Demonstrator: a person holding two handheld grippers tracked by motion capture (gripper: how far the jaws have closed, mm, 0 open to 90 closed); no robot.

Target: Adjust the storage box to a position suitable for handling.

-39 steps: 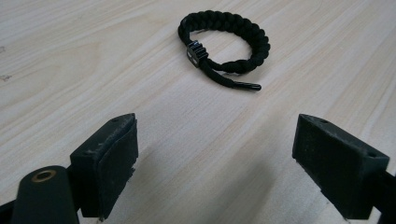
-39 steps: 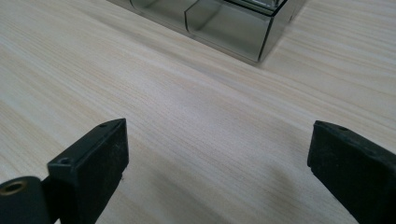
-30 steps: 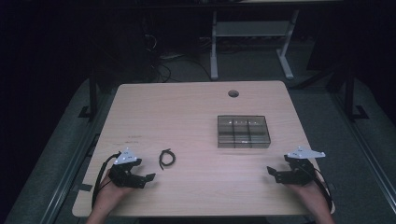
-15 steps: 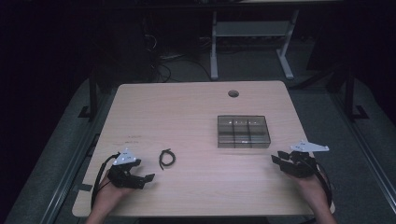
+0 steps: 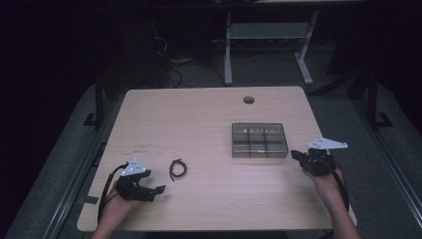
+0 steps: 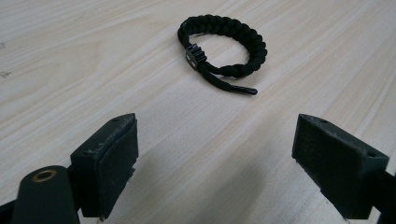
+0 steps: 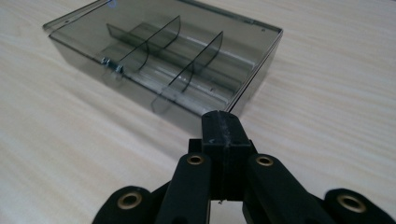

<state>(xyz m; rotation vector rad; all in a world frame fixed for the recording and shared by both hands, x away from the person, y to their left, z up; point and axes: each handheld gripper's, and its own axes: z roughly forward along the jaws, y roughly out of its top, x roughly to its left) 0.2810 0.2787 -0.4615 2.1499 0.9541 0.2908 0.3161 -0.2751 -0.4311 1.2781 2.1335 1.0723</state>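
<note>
Bracelet [image 6: 223, 47] just ahead of open left gripper [image 6: 229, 163], apparently untouched

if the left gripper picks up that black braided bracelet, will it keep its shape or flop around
The bracelet is woven cord, so it would probably sag out of its loop rather than stay round. Its loose tail end would likely dangle. It looks light, and the braid's rough texture should grip well against the left gripper, whose jaws stand open and short of it.
</note>
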